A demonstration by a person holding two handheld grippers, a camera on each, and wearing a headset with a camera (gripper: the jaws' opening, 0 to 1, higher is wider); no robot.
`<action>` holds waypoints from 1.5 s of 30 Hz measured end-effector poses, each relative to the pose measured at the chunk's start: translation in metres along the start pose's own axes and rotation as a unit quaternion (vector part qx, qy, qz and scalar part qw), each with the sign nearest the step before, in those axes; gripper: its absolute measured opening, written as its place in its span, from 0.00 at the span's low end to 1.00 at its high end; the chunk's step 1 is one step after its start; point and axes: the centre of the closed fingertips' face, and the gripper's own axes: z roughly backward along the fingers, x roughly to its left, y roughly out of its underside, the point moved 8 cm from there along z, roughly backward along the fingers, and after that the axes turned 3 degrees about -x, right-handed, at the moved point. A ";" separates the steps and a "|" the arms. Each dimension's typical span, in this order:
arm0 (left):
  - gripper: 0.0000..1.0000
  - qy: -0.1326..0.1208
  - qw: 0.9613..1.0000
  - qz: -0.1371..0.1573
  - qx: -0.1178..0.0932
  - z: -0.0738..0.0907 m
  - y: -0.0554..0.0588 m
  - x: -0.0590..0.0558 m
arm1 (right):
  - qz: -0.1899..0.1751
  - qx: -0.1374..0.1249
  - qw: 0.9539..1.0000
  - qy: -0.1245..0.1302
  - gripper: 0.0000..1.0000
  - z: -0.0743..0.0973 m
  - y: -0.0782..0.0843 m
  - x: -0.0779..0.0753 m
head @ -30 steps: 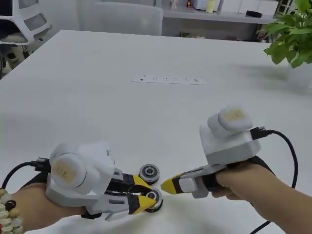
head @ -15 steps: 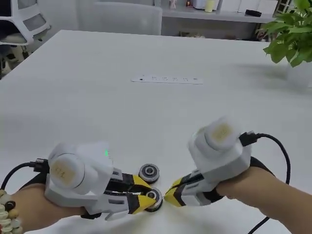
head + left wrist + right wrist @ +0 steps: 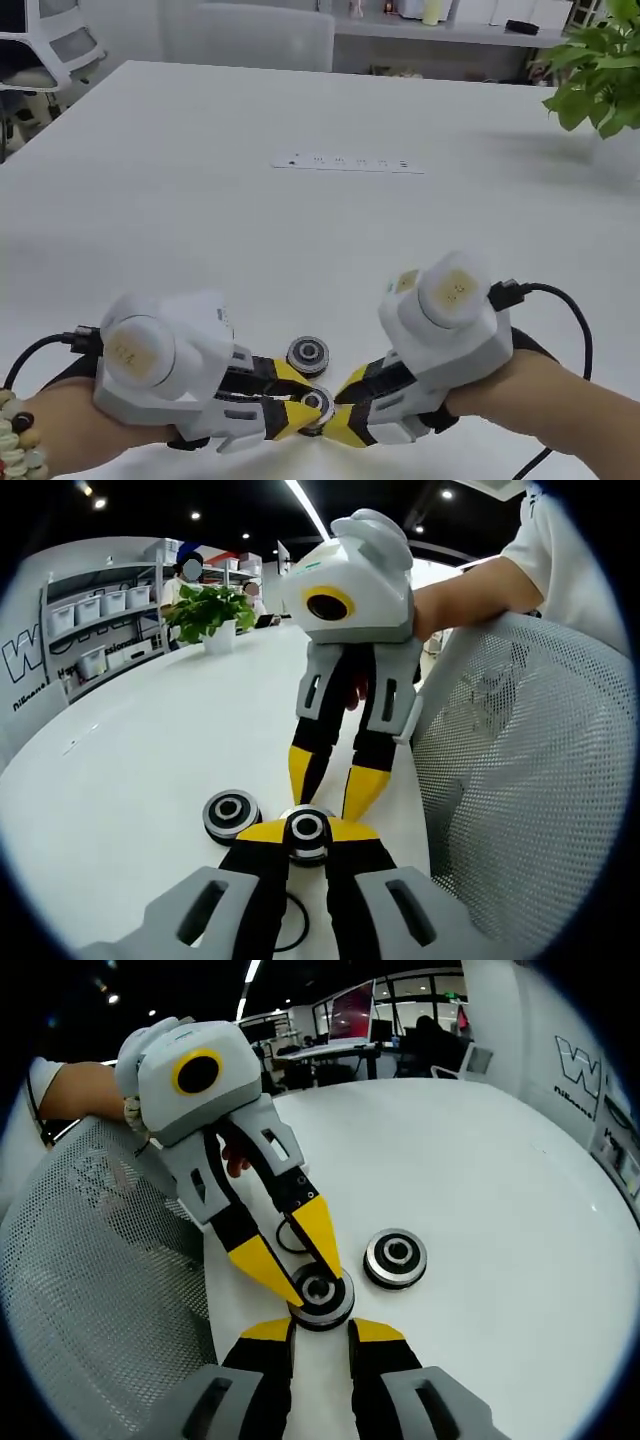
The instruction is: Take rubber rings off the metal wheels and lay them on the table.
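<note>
Head view: nearer wheel (image 3: pixel 316 402) mostly covered by the yellow tips of left gripper (image 3: pixel 298 394) and right gripper (image 3: pixel 342 405); rubber on it not discernible. Bead bracelet (image 3: pixel 12 435) and plant (image 3: pixel 592 70) cut by frame edges. Power strip (image 3: pixel 347 163) sockets too small to count. Left gripper view: black ring (image 3: pixel 302 922) partly under a jaw.

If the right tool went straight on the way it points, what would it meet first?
The metal wheel clamped in the left tool, seemingly just ahead of the right tool's tips.
</note>
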 end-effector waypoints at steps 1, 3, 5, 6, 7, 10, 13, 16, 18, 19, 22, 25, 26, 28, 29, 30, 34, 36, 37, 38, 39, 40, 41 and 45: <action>0.08 0.000 1.000 0.000 0.000 0.000 0.000 0.000 | 0.001 -0.002 1.000 -0.002 0.19 -0.001 0.000 0.000; 0.08 0.000 1.000 0.000 -0.001 0.000 0.000 0.000 | 0.007 -0.008 1.000 0.001 0.20 -0.002 -0.001 0.000; 0.08 0.000 1.000 0.001 -0.001 0.000 0.000 0.000 | 0.012 -0.008 1.000 0.001 0.20 -0.002 -0.001 0.000; 0.08 0.000 1.000 0.001 -0.001 0.000 0.000 0.000 | 0.020 -0.008 1.000 0.002 0.20 -0.002 -0.001 0.001; 0.08 0.000 1.000 0.001 -0.001 0.000 0.000 0.000 | 0.035 -0.004 0.999 0.017 0.17 0.000 -0.001 -0.002; 0.08 -0.001 1.000 0.005 -0.002 0.000 0.000 0.000 | 0.044 0.004 0.999 0.006 0.10 -0.001 0.004 -0.001; 0.08 -0.001 1.000 0.009 -0.003 0.000 0.000 0.000 | 0.065 0.004 0.998 0.007 0.00 0.002 0.006 -0.003; 0.08 -0.001 1.000 0.008 -0.003 0.000 0.000 0.000 | 0.058 0.003 0.998 0.009 0.00 0.000 0.004 -0.004; 0.08 -0.001 1.000 0.008 -0.003 0.000 0.000 0.000 | 0.051 0.003 0.999 0.010 0.00 0.001 0.004 -0.004; 0.08 -0.001 1.000 0.008 -0.003 0.000 0.000 0.000 | 0.048 0.003 0.999 0.011 0.00 0.001 0.004 -0.004; 0.08 -0.002 1.000 0.007 -0.003 0.000 0.000 0.000 | 0.000 0.002 1.000 0.013 0.00 0.001 0.004 -0.005; 0.08 -0.003 1.000 0.007 -0.003 0.001 0.000 0.000 | -0.036 -0.004 0.999 0.021 0.00 0.003 0.004 -0.008; 0.08 -0.004 1.000 0.007 -0.003 0.001 0.000 0.001 | -0.052 -0.008 0.998 0.020 0.00 0.004 0.003 -0.010; 0.08 -0.006 1.000 0.007 -0.002 0.001 0.000 0.001 | -0.101 -0.017 0.994 0.021 0.00 0.007 0.003 -0.012; 0.08 -0.006 1.000 0.007 -0.002 0.001 0.000 0.001 | -0.129 -0.018 0.991 0.015 0.00 0.008 0.003 -0.013; 0.08 -0.006 1.000 0.007 -0.002 0.001 0.000 0.001 | -0.141 -0.021 0.990 0.017 0.00 0.009 0.003 -0.014; 0.08 -0.006 1.000 0.007 -0.003 0.001 0.000 0.001 | -0.176 -0.057 0.983 0.011 0.00 0.013 -0.002 -0.016; 0.08 -0.006 1.000 0.006 -0.003 0.001 0.000 0.001 | -0.188 -0.054 0.981 0.009 0.00 0.015 -0.002 -0.017; 0.08 -0.006 1.000 0.006 -0.002 0.001 0.000 0.001 | -0.183 -0.053 0.982 0.012 0.00 0.014 -0.001 -0.017; 0.08 -0.006 1.000 0.005 -0.002 0.001 0.000 0.001 | -0.183 -0.054 0.982 0.010 0.00 0.014 -0.001 -0.017; 0.08 -0.006 1.000 0.004 -0.002 0.001 0.000 0.001 | -0.190 -0.057 0.980 0.004 0.00 0.014 -0.002 -0.016; 0.08 -0.006 1.000 0.004 -0.002 0.001 0.000 0.001 | -0.190 -0.055 0.980 0.007 0.00 0.014 -0.002 -0.015; 0.08 -0.006 1.000 0.004 -0.002 0.001 0.000 0.001 | -0.190 -0.055 0.980 0.006 0.00 0.014 -0.002 -0.015; 0.08 -0.005 1.000 0.003 -0.001 0.001 0.000 0.001 | -0.203 -0.060 0.977 0.000 0.00 0.016 -0.002 -0.014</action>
